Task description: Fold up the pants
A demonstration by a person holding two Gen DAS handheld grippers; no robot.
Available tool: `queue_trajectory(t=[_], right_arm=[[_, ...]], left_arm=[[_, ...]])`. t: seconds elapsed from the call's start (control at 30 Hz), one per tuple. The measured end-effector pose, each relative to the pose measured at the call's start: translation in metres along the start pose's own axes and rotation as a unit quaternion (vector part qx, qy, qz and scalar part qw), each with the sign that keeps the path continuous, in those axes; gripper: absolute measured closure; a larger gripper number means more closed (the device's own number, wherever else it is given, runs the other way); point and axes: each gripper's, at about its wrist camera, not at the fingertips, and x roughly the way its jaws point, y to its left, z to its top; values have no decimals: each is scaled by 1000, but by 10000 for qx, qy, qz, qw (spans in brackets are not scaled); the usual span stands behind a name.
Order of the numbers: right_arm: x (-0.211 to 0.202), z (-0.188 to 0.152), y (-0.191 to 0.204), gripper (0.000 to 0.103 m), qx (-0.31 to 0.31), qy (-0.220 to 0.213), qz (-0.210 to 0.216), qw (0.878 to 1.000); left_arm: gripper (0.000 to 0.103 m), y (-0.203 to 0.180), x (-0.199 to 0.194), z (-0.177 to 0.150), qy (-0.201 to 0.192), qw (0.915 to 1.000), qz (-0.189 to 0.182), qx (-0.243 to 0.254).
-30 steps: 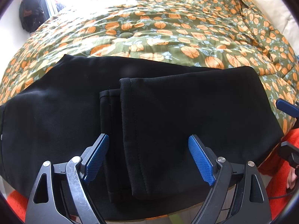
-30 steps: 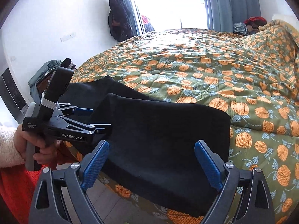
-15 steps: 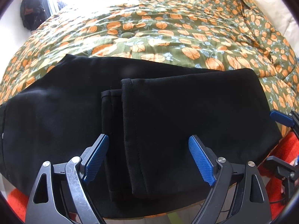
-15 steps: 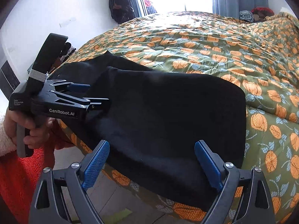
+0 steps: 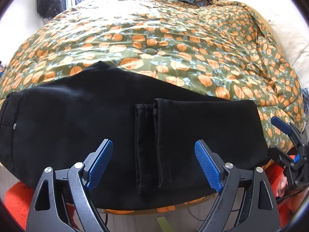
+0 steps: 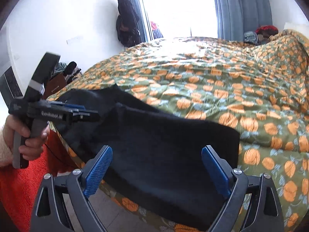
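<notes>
Hovering between folds | black pants (image 5: 96, 127) lie half-folded at bed (image 5: 173, 44) edge, cuffs on top | left tongs (image 5: 154, 164), right tongs (image 6: 156, 171) spread, empty | next: pinch folded end, fold again

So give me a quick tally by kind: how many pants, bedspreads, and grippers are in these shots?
Black pants: 1, folded once, lying on the bed
Pumpkin-print bedspread: 1
Grippers: 2, the left gripper and the right gripper, both open and holding nothing
Total: 4
</notes>
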Motion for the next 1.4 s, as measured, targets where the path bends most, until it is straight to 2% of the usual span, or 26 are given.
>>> queue_trajectory(t=[0.07,0.17,0.23,0.3,0.37,0.4,0.47,0.53,0.57,0.6,0.67,0.73,0.77,0.83,0.93,0.97,1.03,1.07,1.13,1.27,1.33,1.4], right_arm=[[17,0,-8,7,202,296,-19,9994],[50,-20,-25,10,566,1068,-97,9926],[39,-22,-27,15,592,800,-210,9948],[17,-12,-23,15,532,303,-230,9979],[-1,-4,-16,10,355,-111,-320,9988],[-3,-4,-14,7,310,-180,-349,9987],[8,-12,-15,3,394,122,-253,9988],[36,-26,-20,3,556,912,-81,9942],[44,-31,-20,4,538,1144,-107,9919],[40,-31,-17,5,430,1060,-193,9933],[20,-19,-12,6,295,576,-146,9978],[-2,-12,-6,4,147,53,-130,9998],[-5,-12,-4,2,99,-36,-124,9999],[2,-18,-5,2,143,184,-96,9997],[16,-26,-12,2,410,578,-62,9975],[17,-26,-13,2,459,565,-53,9973],[14,-25,-12,2,451,479,-101,9978],[13,-25,-12,2,449,452,-128,9979],[14,-27,-14,2,490,460,-154,9976],[16,-30,-12,2,507,546,-160,9971],[18,-30,-9,2,450,573,-148,9972],[19,-30,-5,2,396,598,-114,9974]], left_arm=[[15,6,-1,-1,13,9999,15,-103],[15,14,-6,-1,-27,9998,24,-211],[15,18,-11,-2,-91,9996,56,-245],[15,23,-14,-3,-122,9995,82,-297],[15,29,-13,-4,-103,9992,118,-369],[15,32,-13,-5,-84,9990,146,-417],[15,37,-13,-6,-28,9985,162,-516],[15,43,-17,-6,-21,9982,186,-568],[15,46,-22,-6,-39,9982,214,-567],[15,51,-28,-5,-70,9981,240,-565],[15,68,-44,-3,-170,9973,244,-664],[14,101,-62,1,-256,9943,106,-1032],[14,122,-71,3,-337,9909,42,-1300],[14,171,-91,2,-565,9791,-3,-1952],[13,251,-113,-8,-771,9502,-54,-3020],[13,275,-117,-15,-793,9392,-93,-3340],[15,310,-118,-28,-645,9236,-88,-3778],[17,320,-117,-36,-558,9201,-19,-3878],[23,332,-110,-47,-361,9182,222,-3938],[26,338,-90,-69,-89,9074,481,-4174],[33,341,-82,-71,-42,9050,566,-4216],[50,343,-74,-66,-21,9075,597,-4158]])
